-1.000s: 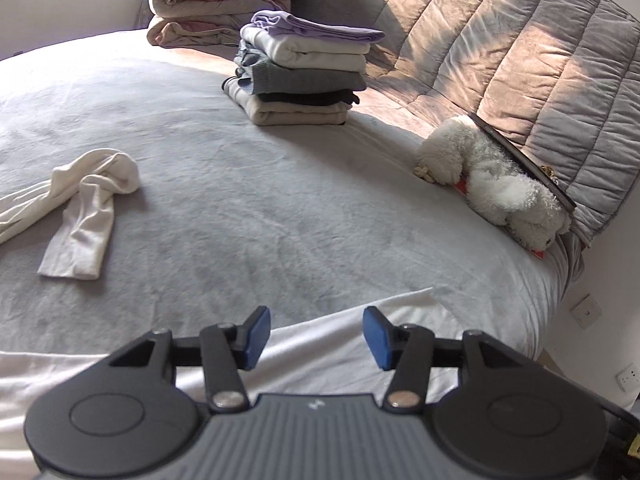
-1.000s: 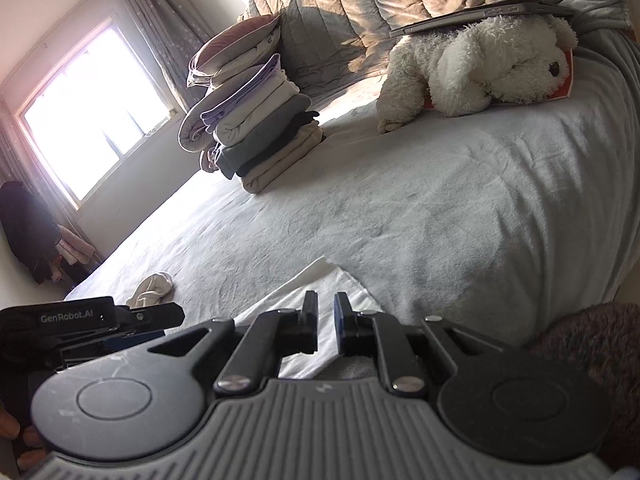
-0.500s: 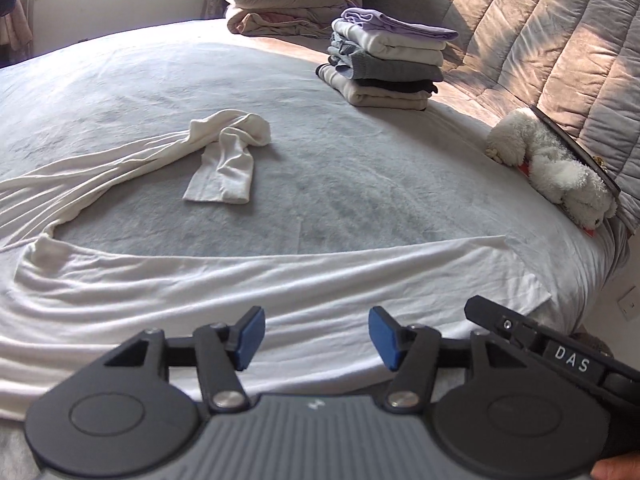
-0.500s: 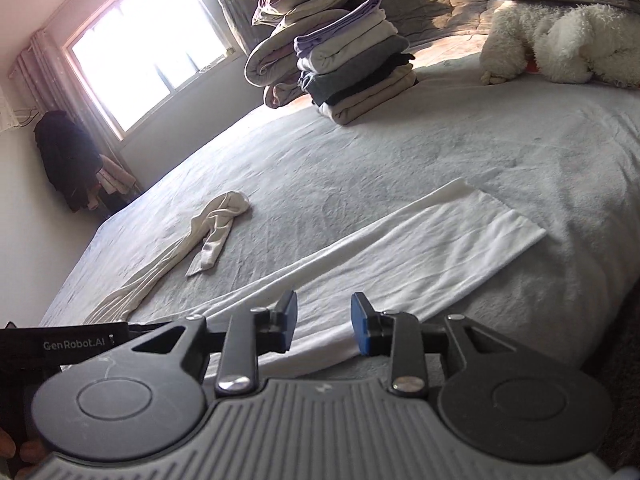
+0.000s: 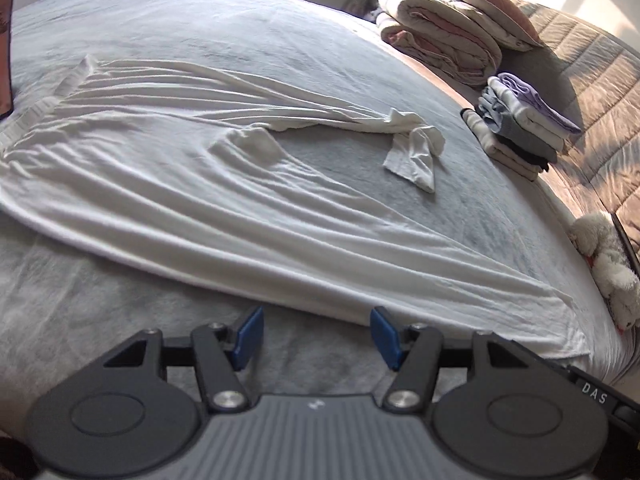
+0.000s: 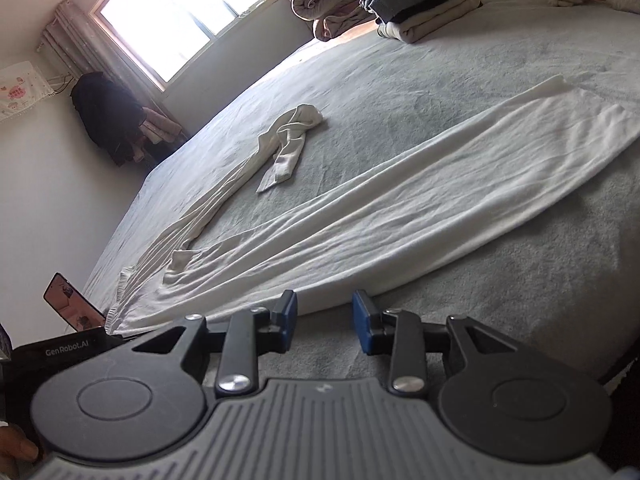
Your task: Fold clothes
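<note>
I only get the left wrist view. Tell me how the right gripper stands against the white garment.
Observer: The right gripper is open and empty, by the garment's near edge.
Operator: Report what is past the bed's far corner.
Observer: Dark clothes hang on the wall beside a bright window.

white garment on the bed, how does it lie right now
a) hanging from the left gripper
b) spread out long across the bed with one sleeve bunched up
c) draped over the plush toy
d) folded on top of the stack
b: the white garment lies stretched out on the grey bed cover, its far sleeve crumpled, apart from the stack of folded clothes.
</note>
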Demonstrator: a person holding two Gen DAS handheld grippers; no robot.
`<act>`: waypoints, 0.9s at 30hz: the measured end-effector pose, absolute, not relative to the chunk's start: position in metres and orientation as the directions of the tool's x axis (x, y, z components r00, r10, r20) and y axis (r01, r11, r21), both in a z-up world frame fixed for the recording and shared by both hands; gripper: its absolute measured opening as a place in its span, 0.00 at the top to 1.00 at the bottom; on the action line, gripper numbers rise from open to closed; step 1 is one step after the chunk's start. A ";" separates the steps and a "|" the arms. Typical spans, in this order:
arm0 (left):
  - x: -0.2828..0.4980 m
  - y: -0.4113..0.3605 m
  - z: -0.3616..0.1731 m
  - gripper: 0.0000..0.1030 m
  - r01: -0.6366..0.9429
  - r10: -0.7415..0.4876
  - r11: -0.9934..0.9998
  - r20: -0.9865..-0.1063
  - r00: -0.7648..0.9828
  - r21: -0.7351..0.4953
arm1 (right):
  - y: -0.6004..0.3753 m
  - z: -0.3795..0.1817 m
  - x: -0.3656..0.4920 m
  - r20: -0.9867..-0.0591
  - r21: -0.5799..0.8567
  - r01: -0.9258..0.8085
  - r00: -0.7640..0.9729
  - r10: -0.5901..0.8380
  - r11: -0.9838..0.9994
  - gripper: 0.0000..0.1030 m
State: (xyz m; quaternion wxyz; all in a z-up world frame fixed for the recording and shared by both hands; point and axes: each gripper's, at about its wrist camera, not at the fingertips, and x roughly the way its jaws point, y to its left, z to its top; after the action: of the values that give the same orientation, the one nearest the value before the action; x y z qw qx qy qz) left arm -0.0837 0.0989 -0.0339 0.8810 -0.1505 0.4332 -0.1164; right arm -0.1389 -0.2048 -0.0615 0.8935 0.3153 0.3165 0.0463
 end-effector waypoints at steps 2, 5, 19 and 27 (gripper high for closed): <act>-0.087 0.114 -0.037 0.43 0.038 -0.349 0.909 -0.707 0.615 -0.415 | -0.201 -0.062 -0.141 -0.533 0.602 0.104 0.790 0.302 0.792 0.65; -0.092 0.135 -0.040 0.45 -0.021 -0.350 0.880 -0.676 0.648 -0.475 | -0.199 -0.063 -0.144 -0.526 0.626 0.089 0.782 0.335 0.775 0.65; -0.087 0.188 -0.063 0.74 -0.226 -0.262 0.759 -0.604 0.753 -0.611 | -0.205 -0.076 -0.137 -0.486 0.695 0.102 0.796 0.360 0.712 0.70; -0.088 0.195 -0.067 0.88 -0.263 -0.242 0.735 -0.604 0.760 -0.625 | -0.222 -0.072 -0.150 -0.515 0.720 0.174 0.783 0.350 0.671 0.74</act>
State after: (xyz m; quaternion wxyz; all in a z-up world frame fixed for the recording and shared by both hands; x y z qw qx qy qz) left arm -0.0881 0.1947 -0.0671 0.8644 -0.3642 0.3465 0.0063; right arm -0.1503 -0.2222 -0.0720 0.8542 0.4020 0.3257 0.0516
